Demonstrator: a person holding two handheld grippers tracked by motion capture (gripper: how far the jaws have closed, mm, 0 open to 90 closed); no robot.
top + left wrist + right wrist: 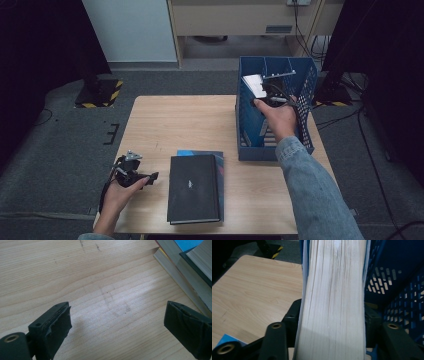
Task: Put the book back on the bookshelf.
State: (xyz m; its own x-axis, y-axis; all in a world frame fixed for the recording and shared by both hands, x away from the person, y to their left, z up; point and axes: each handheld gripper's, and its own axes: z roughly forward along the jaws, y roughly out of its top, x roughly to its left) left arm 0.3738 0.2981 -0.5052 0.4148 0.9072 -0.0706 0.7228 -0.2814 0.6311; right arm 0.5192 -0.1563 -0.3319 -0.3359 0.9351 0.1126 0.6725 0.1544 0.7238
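My right gripper [272, 92] is over the blue file rack [305, 75] at the table's far right, shut on a thick book [254, 84]. In the right gripper view the book's white page edge [334, 302] stands between the jaws of the right gripper [333, 311], pressed on both sides, with the rack's perforated wall [392, 277] just to its right. My left gripper [150, 179] rests near the table's front left, pointing at a black book [194, 187] that lies on a blue one [220, 156]. The left gripper [117, 322] is open over bare wood.
The wooden table [175, 120] is bare in its middle and far left. The stacked books' edges [185, 270] lie close to the left gripper's right jaw. Grey carpet, dark stands and cables surround the table.
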